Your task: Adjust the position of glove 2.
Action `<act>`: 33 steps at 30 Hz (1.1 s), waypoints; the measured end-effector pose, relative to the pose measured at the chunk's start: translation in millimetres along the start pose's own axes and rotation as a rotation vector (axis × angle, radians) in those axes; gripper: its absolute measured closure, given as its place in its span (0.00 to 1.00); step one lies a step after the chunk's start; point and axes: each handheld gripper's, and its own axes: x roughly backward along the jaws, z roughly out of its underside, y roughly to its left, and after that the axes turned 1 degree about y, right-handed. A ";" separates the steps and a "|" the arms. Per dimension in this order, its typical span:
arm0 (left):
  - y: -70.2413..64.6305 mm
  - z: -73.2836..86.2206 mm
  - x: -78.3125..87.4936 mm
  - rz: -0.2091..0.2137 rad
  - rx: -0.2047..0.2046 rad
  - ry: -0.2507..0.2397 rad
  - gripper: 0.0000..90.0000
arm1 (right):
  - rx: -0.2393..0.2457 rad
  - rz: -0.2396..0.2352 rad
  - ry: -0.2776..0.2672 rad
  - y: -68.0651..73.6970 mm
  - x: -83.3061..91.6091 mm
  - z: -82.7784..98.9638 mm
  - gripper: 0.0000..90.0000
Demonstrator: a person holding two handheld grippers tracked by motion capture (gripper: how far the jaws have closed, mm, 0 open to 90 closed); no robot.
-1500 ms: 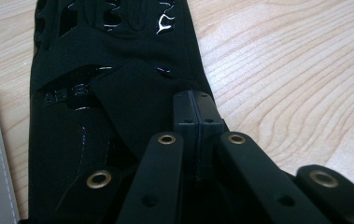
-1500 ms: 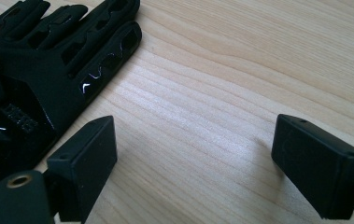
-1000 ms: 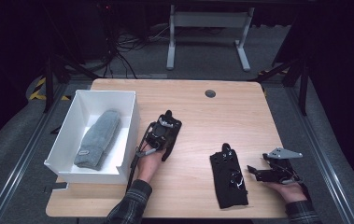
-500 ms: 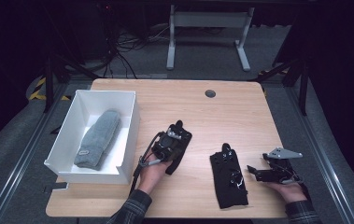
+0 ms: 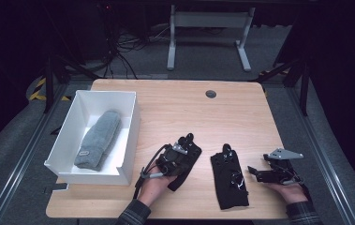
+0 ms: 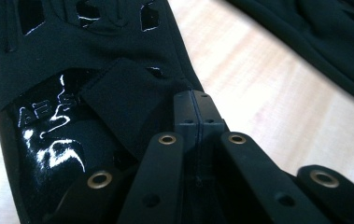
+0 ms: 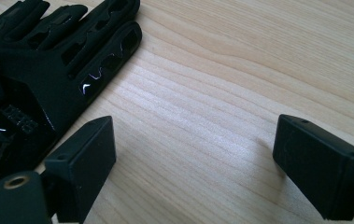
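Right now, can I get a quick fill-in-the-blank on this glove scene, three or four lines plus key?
1. The grey sock lies inside the white ____.
2. The left gripper has its jaws ____ on a black glove.
3. The right gripper hovers over bare table with its jaws ____.
4. The second glove lies flat between the two ____.

Missing words: box; shut; open; grippers

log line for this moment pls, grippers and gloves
left gripper: shut on black glove, over table | right gripper: open, holds nothing | second black glove: flat between grippers | white box: grey item inside
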 end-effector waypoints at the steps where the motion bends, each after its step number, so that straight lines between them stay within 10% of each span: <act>1: 0.0 0.0 0.0 0.000 0.000 0.000 1.00 | 0.000 0.000 0.000 0.0 0.0 0.0 0.15; 11: -8.2 0.5 6.9 0.026 -0.022 -0.026 1.00 | 0.000 -0.002 0.000 0.0 -0.1 -0.1 0.15; 20: 18.4 11.3 39.1 -0.079 0.040 -0.090 1.00 | 0.000 -0.002 0.000 0.0 -0.1 -0.2 0.15; 33: 14.5 19.6 24.3 -0.069 0.048 -0.005 1.00 | 0.000 -0.001 0.000 0.0 -0.2 -0.1 0.15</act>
